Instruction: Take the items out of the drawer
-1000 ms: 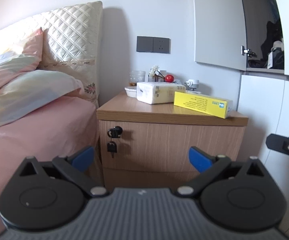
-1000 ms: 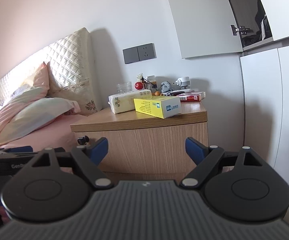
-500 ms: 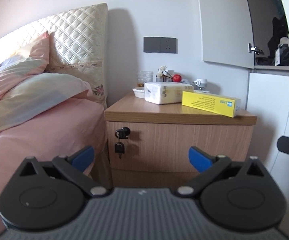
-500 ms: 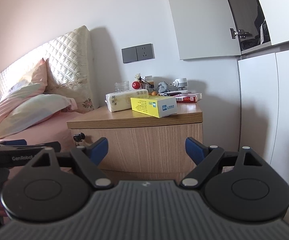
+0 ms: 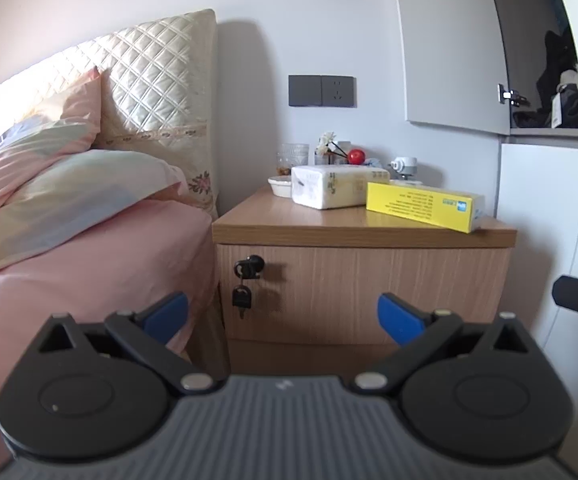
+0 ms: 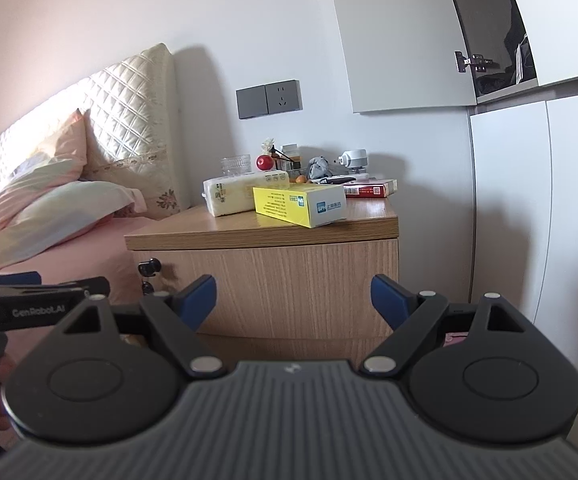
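A wooden nightstand (image 5: 361, 232) stands beside the bed, its top drawer (image 5: 369, 288) closed, with a black key and fob (image 5: 245, 280) in the lock at the drawer's left. It also shows in the right wrist view (image 6: 273, 276). My left gripper (image 5: 283, 314) is open and empty, some way in front of the drawer. My right gripper (image 6: 293, 300) is open and empty, facing the nightstand from the right. The drawer's contents are hidden.
On the nightstand are a yellow box (image 5: 421, 206), a tissue pack (image 5: 333, 190), a glass jar (image 5: 291, 158), a red box (image 6: 371, 189) and small items. A pink bed (image 5: 69, 248) lies left. White wardrobe doors (image 5: 549, 220) stand right. The left tool (image 6: 29, 308) shows at the right view's left edge.
Both views have shifted slightly, the left one turning leftwards so the nightstand sits further right in it. Both grippers stay open and empty.
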A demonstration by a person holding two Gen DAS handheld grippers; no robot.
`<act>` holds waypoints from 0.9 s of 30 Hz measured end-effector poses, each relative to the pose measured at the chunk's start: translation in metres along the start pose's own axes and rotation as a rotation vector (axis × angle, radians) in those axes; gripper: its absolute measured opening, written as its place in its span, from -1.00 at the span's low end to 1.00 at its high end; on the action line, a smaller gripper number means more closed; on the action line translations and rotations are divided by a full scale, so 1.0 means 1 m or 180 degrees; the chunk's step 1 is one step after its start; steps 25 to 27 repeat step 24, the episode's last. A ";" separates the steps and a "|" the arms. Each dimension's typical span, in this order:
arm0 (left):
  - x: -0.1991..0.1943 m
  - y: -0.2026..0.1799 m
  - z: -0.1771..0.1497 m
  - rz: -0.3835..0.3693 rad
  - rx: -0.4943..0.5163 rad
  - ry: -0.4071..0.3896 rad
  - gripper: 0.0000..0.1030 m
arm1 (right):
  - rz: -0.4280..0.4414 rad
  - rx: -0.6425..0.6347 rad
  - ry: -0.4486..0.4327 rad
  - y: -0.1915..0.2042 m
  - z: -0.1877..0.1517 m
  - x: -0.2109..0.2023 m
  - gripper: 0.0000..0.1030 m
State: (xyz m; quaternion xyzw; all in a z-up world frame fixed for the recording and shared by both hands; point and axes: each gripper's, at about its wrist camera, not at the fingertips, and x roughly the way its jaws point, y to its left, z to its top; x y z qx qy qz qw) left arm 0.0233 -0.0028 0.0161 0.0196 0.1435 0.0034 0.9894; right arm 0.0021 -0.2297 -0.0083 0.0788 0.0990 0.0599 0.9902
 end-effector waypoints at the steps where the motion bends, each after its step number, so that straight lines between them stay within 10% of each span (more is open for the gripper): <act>1: 0.000 0.000 0.000 -0.0001 0.0002 0.0001 1.00 | -0.0011 -0.0002 -0.0001 0.000 0.000 0.000 0.67; 27: -0.002 0.001 -0.002 -0.0051 0.0041 -0.0002 1.00 | -0.0047 0.0007 -0.0038 -0.002 0.001 -0.003 0.67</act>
